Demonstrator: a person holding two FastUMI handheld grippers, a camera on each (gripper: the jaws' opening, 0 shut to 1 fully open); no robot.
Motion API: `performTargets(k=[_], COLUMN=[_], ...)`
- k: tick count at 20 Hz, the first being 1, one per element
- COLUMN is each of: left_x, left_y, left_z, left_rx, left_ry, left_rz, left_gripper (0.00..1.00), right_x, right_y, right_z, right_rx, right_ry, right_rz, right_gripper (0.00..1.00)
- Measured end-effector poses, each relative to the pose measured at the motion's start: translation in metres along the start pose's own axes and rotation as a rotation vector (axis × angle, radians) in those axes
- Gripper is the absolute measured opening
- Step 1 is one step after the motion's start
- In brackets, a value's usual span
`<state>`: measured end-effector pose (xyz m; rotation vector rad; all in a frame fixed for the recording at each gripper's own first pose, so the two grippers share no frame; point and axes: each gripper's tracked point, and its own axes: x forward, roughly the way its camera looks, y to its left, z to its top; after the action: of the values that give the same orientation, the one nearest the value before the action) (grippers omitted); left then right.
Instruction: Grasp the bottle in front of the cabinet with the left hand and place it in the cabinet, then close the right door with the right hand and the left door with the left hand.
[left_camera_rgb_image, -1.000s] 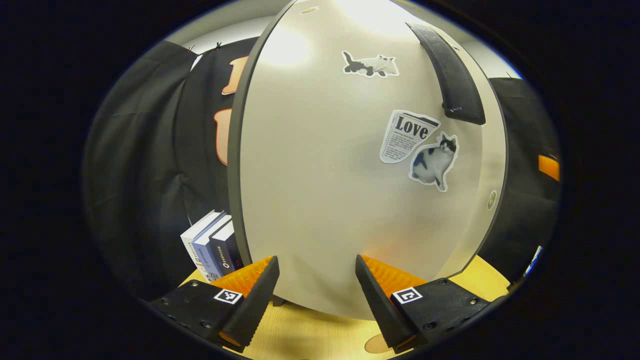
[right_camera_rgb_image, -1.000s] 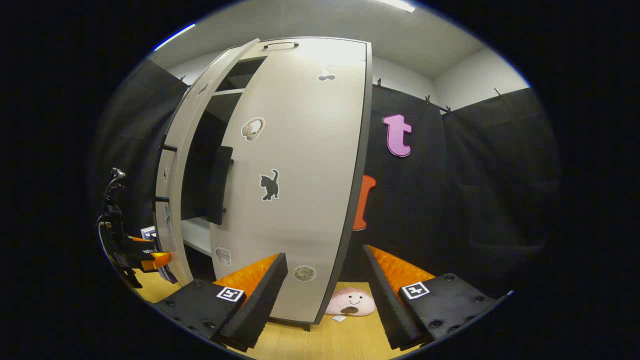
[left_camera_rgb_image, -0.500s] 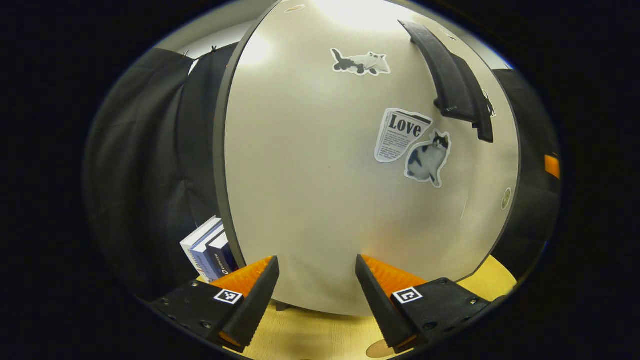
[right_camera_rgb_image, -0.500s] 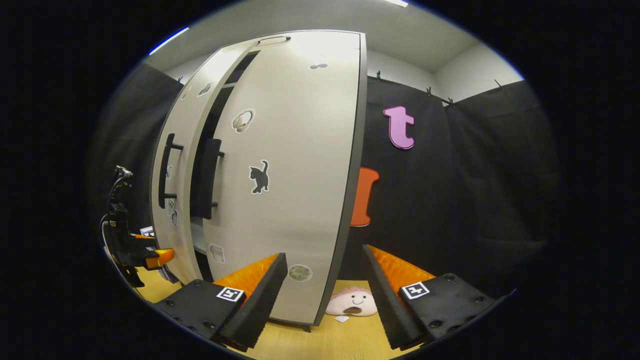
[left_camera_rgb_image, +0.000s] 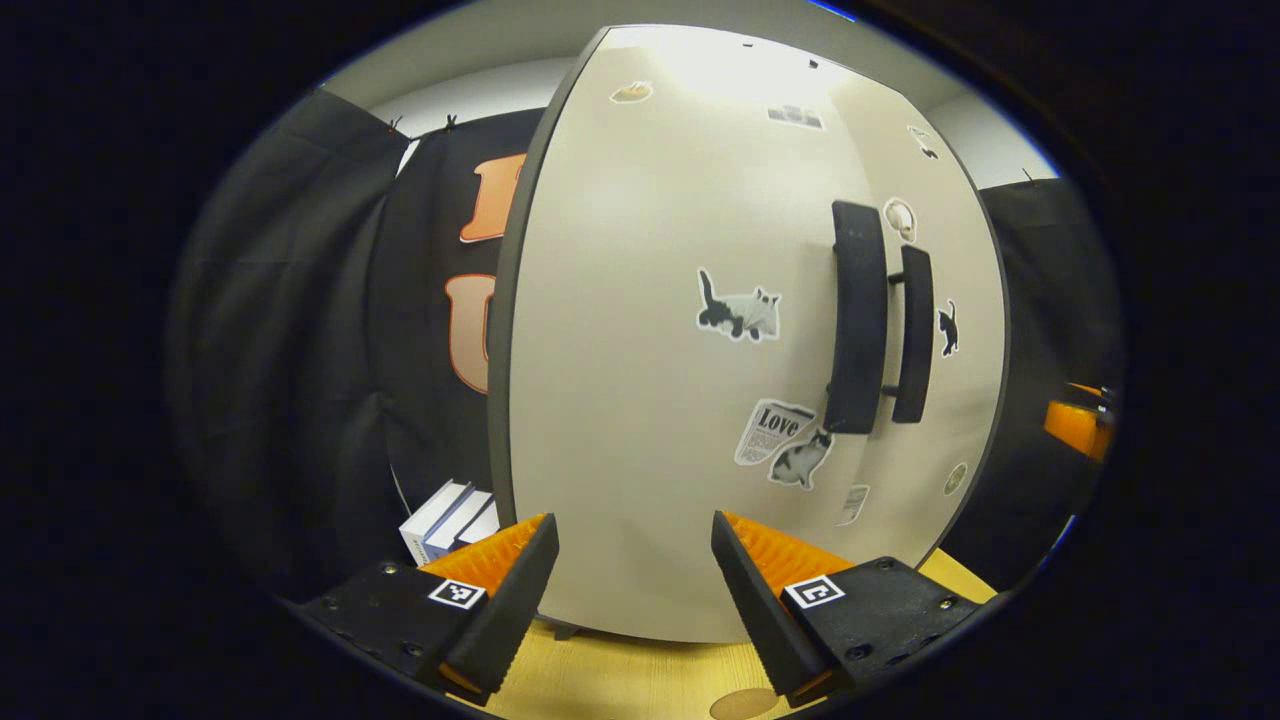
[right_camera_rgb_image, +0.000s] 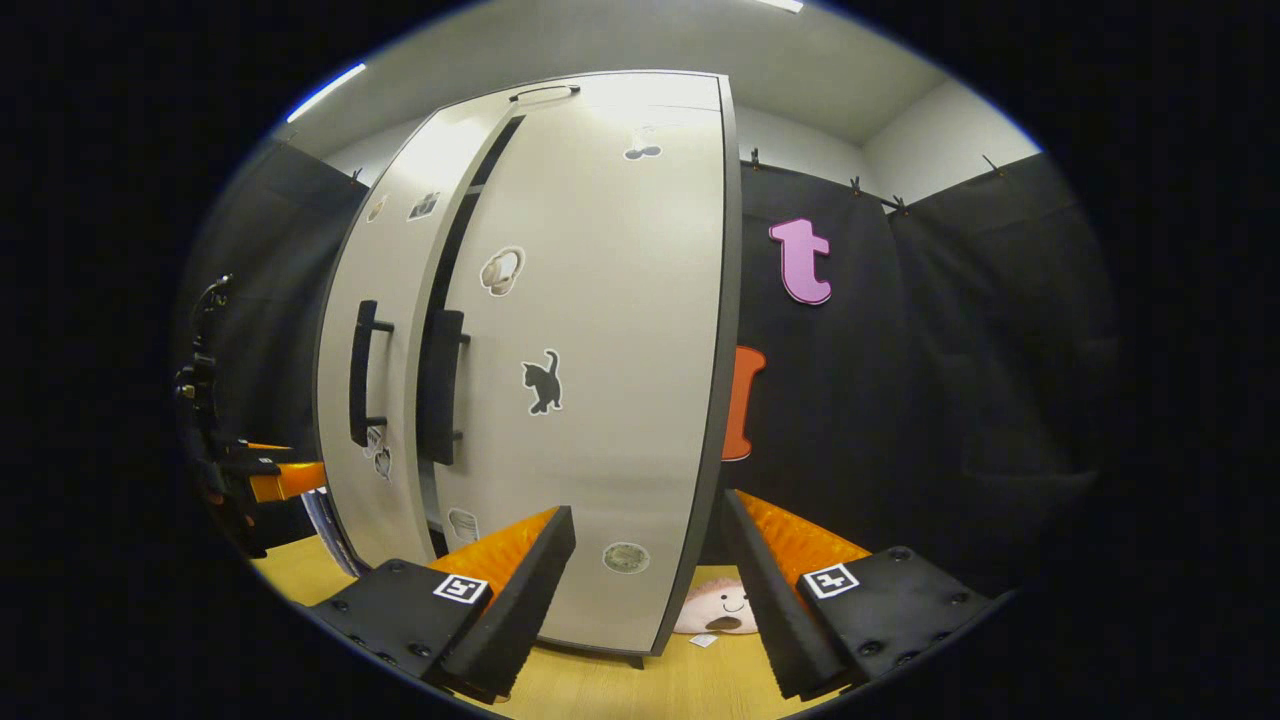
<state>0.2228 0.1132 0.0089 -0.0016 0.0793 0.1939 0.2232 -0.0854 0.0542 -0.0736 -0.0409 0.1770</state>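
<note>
The tall pale cabinet stands close ahead on a wooden tabletop (left_camera_rgb_image: 620, 680). In the left gripper view its left door (left_camera_rgb_image: 650, 400), with cat stickers, lies almost flush beside the right door (left_camera_rgb_image: 965, 250), the two black handles (left_camera_rgb_image: 858, 315) side by side. My left gripper (left_camera_rgb_image: 635, 590) is open and empty a short way off the left door's lower part. In the right gripper view a narrow dark slit runs between the left door (right_camera_rgb_image: 385, 260) and the right door (right_camera_rgb_image: 620, 300). My right gripper (right_camera_rgb_image: 650, 590) is open and empty before the right door. The doors hide the cabinet's inside.
Several books (left_camera_rgb_image: 450, 515) stand left of the cabinet. A pink plush toy (right_camera_rgb_image: 720, 610) lies by its right foot. The left gripper (right_camera_rgb_image: 290, 480) shows far left in the right gripper view, and the right gripper (left_camera_rgb_image: 1075, 425) at the left gripper view's right edge. Black cloth walls surround the booth.
The left door has swung in from ajar until it is nearly flush with the right door. My left gripper has drawn back from the door. The right gripper has barely moved.
</note>
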Motion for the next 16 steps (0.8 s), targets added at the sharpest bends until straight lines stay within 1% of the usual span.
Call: performTargets(k=[4,9,16], left_x=[-0.014,-0.037,-0.066], left_y=[0.004,0.008,0.028], left_z=[0.034,0.066,0.094], left_rx=[-0.007,-0.011,-0.050], left_ry=[-0.056,-0.086,-0.100], left_rz=[-0.016,-0.046,-0.056], left_gripper=[0.93,0.94,0.94], right_x=[-0.012,-0.028,-0.048], right_y=[0.009,0.019,0.036], right_z=[0.012,0.030,0.045], right_rx=[-0.001,-0.002,0.012], right_ry=[-0.014,-0.038,-0.045], right_rz=[-0.002,-0.006,-0.013], right_gripper=[0.98,0.98,0.98])
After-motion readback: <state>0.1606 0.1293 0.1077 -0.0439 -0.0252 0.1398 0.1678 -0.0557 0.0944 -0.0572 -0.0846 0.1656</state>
